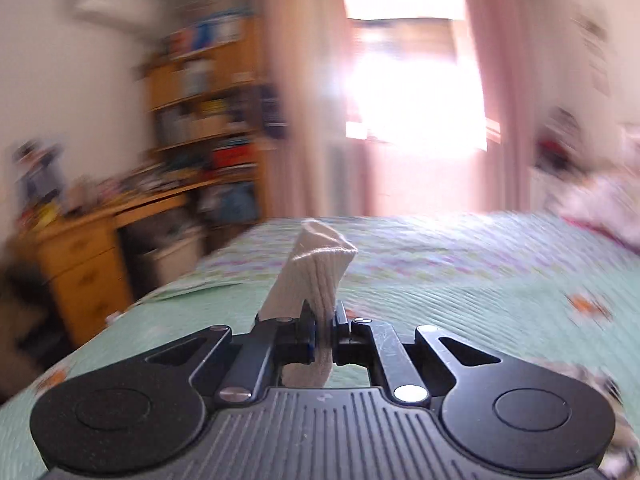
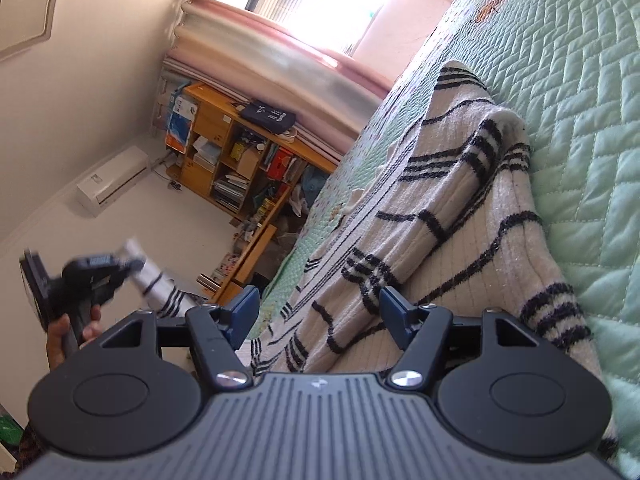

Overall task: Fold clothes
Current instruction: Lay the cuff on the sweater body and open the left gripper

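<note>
Cream ribbed sweater cuff (image 1: 316, 276) sits pinched in the clenched left gripper (image 1: 325, 322) at frame centre. Right gripper (image 2: 316, 316), jaws released, hovers over the striped sweater (image 2: 452, 216) sprawled across the green quilt (image 2: 580, 100).

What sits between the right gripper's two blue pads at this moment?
In the right wrist view, the right gripper stands open, and the striped sweater on the green quilt fills the gap between its pads without being pinched.
</note>
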`<action>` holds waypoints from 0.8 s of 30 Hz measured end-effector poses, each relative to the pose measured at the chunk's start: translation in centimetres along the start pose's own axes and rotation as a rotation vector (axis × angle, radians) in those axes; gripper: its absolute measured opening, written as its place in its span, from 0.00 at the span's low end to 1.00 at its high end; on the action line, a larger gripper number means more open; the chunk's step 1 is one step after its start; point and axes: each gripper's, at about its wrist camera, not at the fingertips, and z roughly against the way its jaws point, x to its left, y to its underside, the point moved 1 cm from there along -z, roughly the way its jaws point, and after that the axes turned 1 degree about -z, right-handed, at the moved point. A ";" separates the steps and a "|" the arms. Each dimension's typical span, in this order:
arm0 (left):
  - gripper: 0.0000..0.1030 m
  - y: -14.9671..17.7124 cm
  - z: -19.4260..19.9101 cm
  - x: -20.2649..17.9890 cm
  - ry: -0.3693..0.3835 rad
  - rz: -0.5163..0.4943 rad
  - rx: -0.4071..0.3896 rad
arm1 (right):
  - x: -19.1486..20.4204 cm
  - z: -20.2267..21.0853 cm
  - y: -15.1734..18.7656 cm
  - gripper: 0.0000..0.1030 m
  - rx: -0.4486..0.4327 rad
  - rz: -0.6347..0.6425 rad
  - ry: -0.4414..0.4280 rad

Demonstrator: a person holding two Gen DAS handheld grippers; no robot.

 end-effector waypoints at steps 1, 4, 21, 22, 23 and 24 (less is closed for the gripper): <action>0.08 1.2 -0.4 -3.1 0.081 -0.077 0.042 | -0.1 0.0 -0.1 0.66 -0.001 -0.009 -0.010; 0.15 6.1 -1.0 -11.8 0.280 -0.341 0.172 | -0.3 0.1 -0.2 0.66 -0.004 -0.035 -0.039; 0.90 13.1 1.3 0.5 0.116 0.407 0.228 | -0.1 0.2 -1.1 0.65 -0.003 -0.100 -0.023; 0.87 13.7 0.9 1.6 0.107 0.455 0.238 | 0.1 0.1 -1.3 0.69 0.002 -0.122 -0.020; 0.87 14.3 0.7 2.1 0.103 0.468 0.238 | 0.5 0.1 -1.7 0.74 0.007 -0.131 -0.014; 0.87 14.8 0.7 2.4 0.102 0.472 0.233 | 1.2 0.0 -2.1 0.78 0.009 -0.122 -0.005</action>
